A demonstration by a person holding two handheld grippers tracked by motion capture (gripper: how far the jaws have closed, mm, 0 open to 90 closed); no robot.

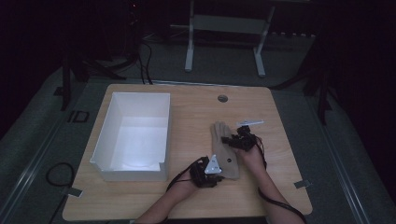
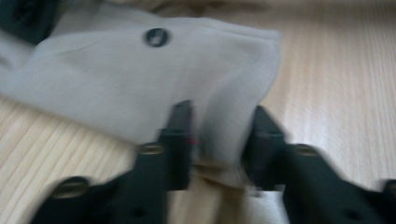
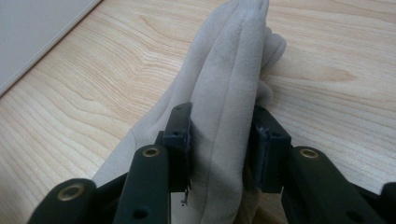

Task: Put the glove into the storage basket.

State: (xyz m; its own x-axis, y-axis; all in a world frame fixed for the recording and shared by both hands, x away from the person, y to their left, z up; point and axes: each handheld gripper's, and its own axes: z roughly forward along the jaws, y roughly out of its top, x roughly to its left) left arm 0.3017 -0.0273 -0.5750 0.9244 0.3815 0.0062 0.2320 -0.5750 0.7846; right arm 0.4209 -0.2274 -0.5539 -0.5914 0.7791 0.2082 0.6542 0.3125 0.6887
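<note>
We are pinching the cuff end of the grey glove [image 2: 140,79] between the fingers of our left gripper [image 2: 219,140], closed onto its cloth, while our right gripper [image 3: 219,144] is clamping the glove's raised finger part between its fingers, just above the tabletop [image 3: 116,74].

glove [image 2: 140,70] blurred, cuff cut off by edge
</note>
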